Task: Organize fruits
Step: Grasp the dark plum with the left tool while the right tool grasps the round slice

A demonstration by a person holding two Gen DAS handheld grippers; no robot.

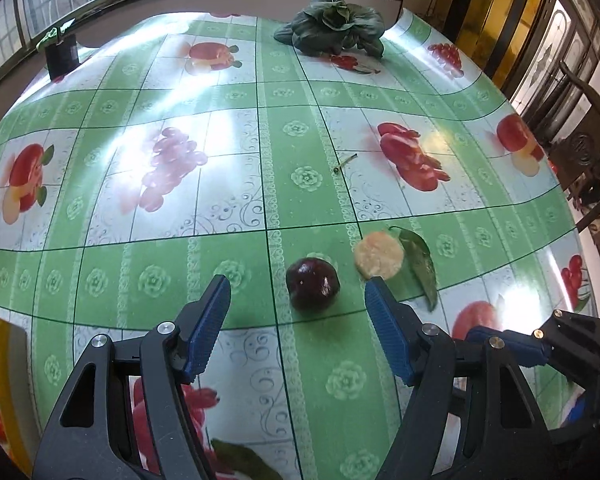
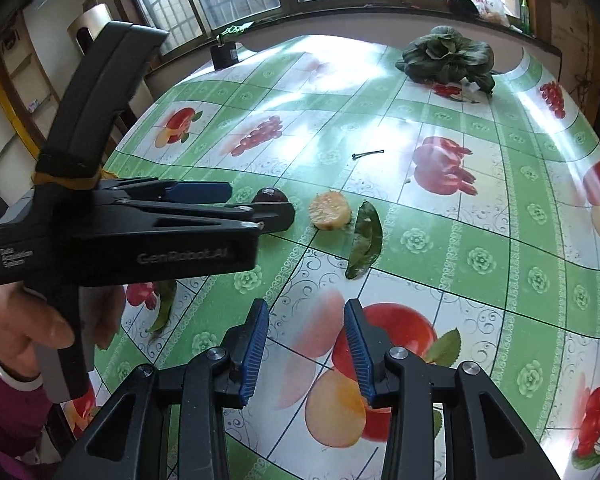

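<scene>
A dark red plum (image 1: 313,284) lies on the fruit-print tablecloth (image 1: 260,184). My left gripper (image 1: 297,282) is open, its blue fingers standing on either side of the plum without touching it. Just right of the plum are a pale yellow peeled fruit (image 1: 379,255) and a green leaf (image 1: 420,268). In the right wrist view the left gripper (image 2: 260,202) is seen from the side and partly covers the plum (image 2: 270,194), beside the yellow fruit (image 2: 330,210). My right gripper (image 2: 306,312) hovers nearer the table's edge, open by a narrow gap with nothing in it.
A leafy green vegetable (image 1: 336,24) lies at the far end of the table, and a small black pot (image 1: 62,56) stands at the far left corner. A short stem (image 1: 346,162) lies mid-table. A hand (image 2: 40,332) holds the left gripper. Another leaf (image 2: 164,304) lies nearby.
</scene>
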